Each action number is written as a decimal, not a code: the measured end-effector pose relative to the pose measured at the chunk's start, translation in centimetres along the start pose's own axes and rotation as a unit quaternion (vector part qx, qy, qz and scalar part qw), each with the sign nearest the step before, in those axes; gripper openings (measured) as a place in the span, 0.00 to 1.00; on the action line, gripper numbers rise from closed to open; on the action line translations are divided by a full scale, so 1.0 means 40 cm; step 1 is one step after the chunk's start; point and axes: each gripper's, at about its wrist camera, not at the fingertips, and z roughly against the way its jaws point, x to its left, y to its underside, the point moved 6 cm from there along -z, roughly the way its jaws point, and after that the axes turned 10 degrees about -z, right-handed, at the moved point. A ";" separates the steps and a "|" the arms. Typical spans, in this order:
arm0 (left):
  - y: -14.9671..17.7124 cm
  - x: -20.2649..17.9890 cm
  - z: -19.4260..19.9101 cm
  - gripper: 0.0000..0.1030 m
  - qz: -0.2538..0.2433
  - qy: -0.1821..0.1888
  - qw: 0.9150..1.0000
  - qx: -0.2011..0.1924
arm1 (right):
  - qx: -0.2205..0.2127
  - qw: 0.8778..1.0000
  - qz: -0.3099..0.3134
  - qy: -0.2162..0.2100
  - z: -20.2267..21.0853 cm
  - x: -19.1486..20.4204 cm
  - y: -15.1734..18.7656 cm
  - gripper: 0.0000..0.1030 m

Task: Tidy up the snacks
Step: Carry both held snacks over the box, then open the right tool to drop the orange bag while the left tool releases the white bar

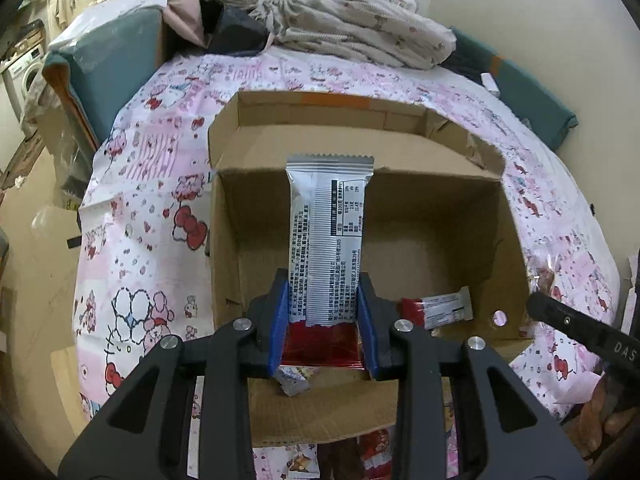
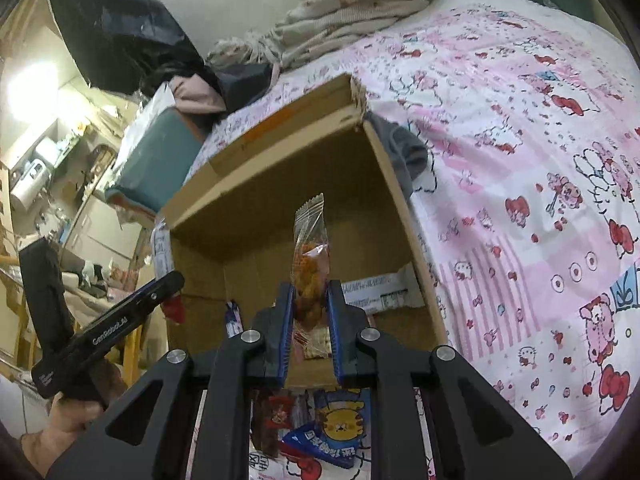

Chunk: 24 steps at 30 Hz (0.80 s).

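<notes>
Silver bar: a long silver-and-red foil snack bar wrapper (image 1: 328,236), printed back facing the camera, long axis running straight out from the fingers, crimped silver end farthest away, red end nearest.
Left hand-held gripper (image 1: 327,320): blue pads clamped on the bar's lower part, above the open brown cardboard box (image 1: 440,216).
Clear packet: a narrow clear plastic packet of orange snack pieces (image 2: 311,264), long axis also pointing away along the fingers, crimped tip up.
Right hand-held gripper (image 2: 311,320): pads pressed close on the packet's lower half, at the box's near edge.
Box contents: a second red-and-silver bar (image 1: 438,310) lying flat on the floor of the box, right of the left gripper.
Surroundings: box rests on a pink cartoon-print bed sheet (image 1: 140,208); more snack packets (image 2: 332,436) lie on the sheet below the right gripper.
</notes>
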 end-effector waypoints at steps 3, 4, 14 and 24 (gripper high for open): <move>0.009 -0.003 -0.020 0.27 0.008 0.011 1.000 0.012 | 0.007 1.000 0.008 0.007 -0.013 0.001 0.008 0.17; 0.009 -0.005 -0.023 0.27 0.007 0.011 1.000 0.013 | 0.007 1.000 0.009 0.009 -0.015 0.000 0.009 0.17; -0.003 -0.003 -0.026 0.27 0.003 0.005 1.000 0.004 | 0.009 1.000 -0.008 0.011 -0.023 -0.010 0.008 0.20; 0.000 -0.002 -0.033 0.27 0.003 0.000 1.000 0.009 | -0.016 1.000 -0.010 0.012 0.000 -0.007 -0.007 0.69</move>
